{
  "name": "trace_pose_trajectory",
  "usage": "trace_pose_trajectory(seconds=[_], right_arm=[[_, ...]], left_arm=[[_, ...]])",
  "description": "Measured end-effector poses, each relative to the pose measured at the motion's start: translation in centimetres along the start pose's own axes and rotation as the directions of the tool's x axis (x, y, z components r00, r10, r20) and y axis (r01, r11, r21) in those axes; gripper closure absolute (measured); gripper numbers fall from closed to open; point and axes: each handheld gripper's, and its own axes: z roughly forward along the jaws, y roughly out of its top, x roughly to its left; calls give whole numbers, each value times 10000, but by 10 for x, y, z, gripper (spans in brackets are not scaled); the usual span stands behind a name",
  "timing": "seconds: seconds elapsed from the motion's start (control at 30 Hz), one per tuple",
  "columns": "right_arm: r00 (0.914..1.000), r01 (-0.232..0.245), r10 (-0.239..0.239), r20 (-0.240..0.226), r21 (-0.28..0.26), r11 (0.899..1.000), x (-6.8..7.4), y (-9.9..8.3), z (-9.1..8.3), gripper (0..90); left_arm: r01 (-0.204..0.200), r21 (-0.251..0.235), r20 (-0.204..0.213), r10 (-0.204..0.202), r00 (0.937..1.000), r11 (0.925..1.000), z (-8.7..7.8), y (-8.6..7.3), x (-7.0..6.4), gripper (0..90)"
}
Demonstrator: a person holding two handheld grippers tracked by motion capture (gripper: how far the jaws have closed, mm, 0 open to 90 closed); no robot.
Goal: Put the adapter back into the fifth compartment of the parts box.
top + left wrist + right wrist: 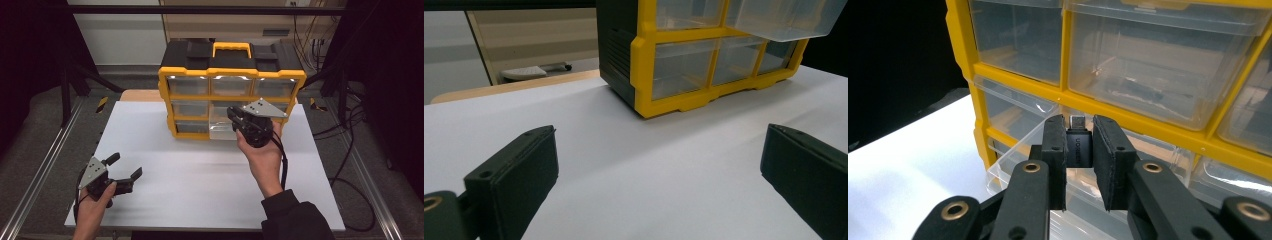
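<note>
Clamping a black adapter [1079, 148], right claw [1079, 150] hovers over the open drawer [1013, 157]; left claw [659, 165] gapes

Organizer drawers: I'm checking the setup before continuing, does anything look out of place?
One clear drawer in the bottom row of the organizer is pulled out; the others sit flush. The right gripper holds a small black adapter above it.

The left gripper [121, 168] is showing matte black bodywork with a grey three-cornered plate on top, dotted with small screws, and a black cable trailing beneath it. The right gripper [1079, 150] is showing flat black jaw pads edged with thin seams, brass-ringed pivot holes glinting along its black arms, and the same grey plate above. A black cable is looping down beside a dark sleeve [295, 217] covering the right forearm
</note>
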Motion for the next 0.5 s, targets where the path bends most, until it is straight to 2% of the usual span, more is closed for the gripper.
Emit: trace_pose_trajectory(seconds=[0.5], right_arm=[[10000,31,-32,10,278,9996,-7,-3,0,764]], left_arm=[[-15,50,39,15,10000,10000,1,0,-1,16]])
